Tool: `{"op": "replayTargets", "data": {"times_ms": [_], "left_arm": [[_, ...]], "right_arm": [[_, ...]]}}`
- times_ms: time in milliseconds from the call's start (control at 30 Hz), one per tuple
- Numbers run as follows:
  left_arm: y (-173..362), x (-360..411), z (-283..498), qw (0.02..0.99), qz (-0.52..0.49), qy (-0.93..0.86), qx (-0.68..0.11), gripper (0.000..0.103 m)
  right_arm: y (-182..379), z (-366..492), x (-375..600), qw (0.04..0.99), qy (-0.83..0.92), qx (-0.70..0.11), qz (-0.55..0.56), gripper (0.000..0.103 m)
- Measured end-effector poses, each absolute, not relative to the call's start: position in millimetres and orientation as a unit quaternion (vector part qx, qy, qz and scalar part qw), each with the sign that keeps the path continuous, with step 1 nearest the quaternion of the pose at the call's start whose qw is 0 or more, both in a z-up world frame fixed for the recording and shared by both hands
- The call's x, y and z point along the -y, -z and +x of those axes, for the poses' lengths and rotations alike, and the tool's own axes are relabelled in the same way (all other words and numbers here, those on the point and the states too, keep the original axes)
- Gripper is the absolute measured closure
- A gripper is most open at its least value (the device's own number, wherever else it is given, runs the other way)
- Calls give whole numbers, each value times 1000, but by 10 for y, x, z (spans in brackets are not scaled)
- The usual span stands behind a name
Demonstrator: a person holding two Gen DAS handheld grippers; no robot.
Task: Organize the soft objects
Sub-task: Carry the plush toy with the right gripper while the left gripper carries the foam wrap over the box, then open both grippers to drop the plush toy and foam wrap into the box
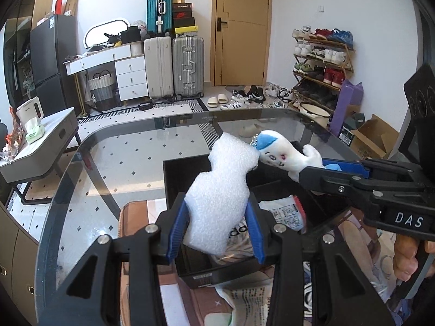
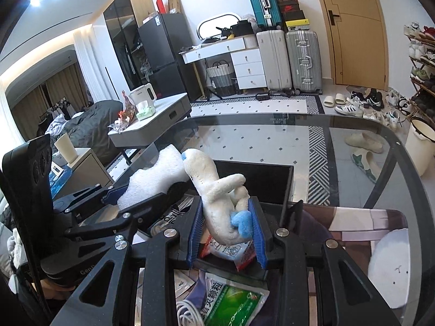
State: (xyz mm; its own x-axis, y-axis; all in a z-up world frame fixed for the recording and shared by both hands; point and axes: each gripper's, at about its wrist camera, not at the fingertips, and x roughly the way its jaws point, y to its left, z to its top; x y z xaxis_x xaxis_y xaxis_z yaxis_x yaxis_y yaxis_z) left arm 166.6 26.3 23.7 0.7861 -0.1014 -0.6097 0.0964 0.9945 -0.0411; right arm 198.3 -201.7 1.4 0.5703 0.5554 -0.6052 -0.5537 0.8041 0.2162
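My left gripper (image 1: 216, 233) is shut on a white foam piece (image 1: 220, 190) and holds it above an open black box (image 1: 174, 179) on the glass table. My right gripper (image 2: 227, 233) is shut on a white plush toy (image 2: 214, 190) with blue patches, also above the box. In the left wrist view the plush toy (image 1: 280, 154) comes in from the right and its head touches the top of the foam. In the right wrist view the foam piece (image 2: 155, 179) and the left gripper (image 2: 114, 198) are at the left.
The box holds a printed packet (image 1: 288, 212) and a bag. The glass table edge (image 1: 68, 179) curves at left. A green medicine sachet (image 2: 233, 301) and a white cable lie under the glass. Suitcases (image 1: 174, 65), a shoe rack (image 1: 320, 65) and a side table (image 1: 40, 146) stand beyond.
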Motion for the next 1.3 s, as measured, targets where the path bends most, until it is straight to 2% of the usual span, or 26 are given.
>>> {"op": "replayTargets", "data": {"times_ms": [533, 567, 600, 633, 667, 733, 800, 833, 867, 933, 1000, 1300], "left_arm": [[-164, -113, 1782, 942, 29, 54, -330, 61], [-170, -113, 1786, 941, 26, 55, -332, 59], [-178, -122, 1784, 940, 22, 59, -334, 57], [-185, -122, 1778, 940, 20, 63, -335, 52], [-202, -120, 1759, 940, 20, 64, -334, 40], [-236, -126, 1701, 943, 21, 64, -326, 37], [-262, -145, 1640, 944, 19, 59, -324, 36], [-281, -168, 1601, 945, 13, 62, -322, 31], [-300, -193, 1560, 946, 7, 59, -320, 15], [-340, -249, 1456, 950, 0, 41, -309, 0], [-376, -317, 1365, 954, -10, 35, -298, 0], [-431, -463, 970, 957, -32, 27, -288, 0]], "right_arm": [[167, 2143, 1900, 885, -301, -354, -33, 70], [167, 2131, 1900, 884, -303, -354, -35, 68], [163, 2116, 1901, 884, -306, -351, -36, 60], [149, 2090, 1909, 885, -309, -346, -37, 56], [117, 2052, 1904, 887, -311, -339, -39, 51], [48, 1978, 1943, 891, -316, -323, -44, 44], [-7, 1925, 1983, 892, -317, -319, -49, 29], [-41, 1884, 2024, 893, -318, -314, -49, 26], [-65, 1859, 2061, 894, -318, -311, -47, 20], [-118, 1775, 2172, 898, -317, -302, -39, 9], [-139, 1710, 2261, 899, -317, -299, -36, 1], [-94, 1293, 2526, 900, -315, -298, -44, 1]]}}
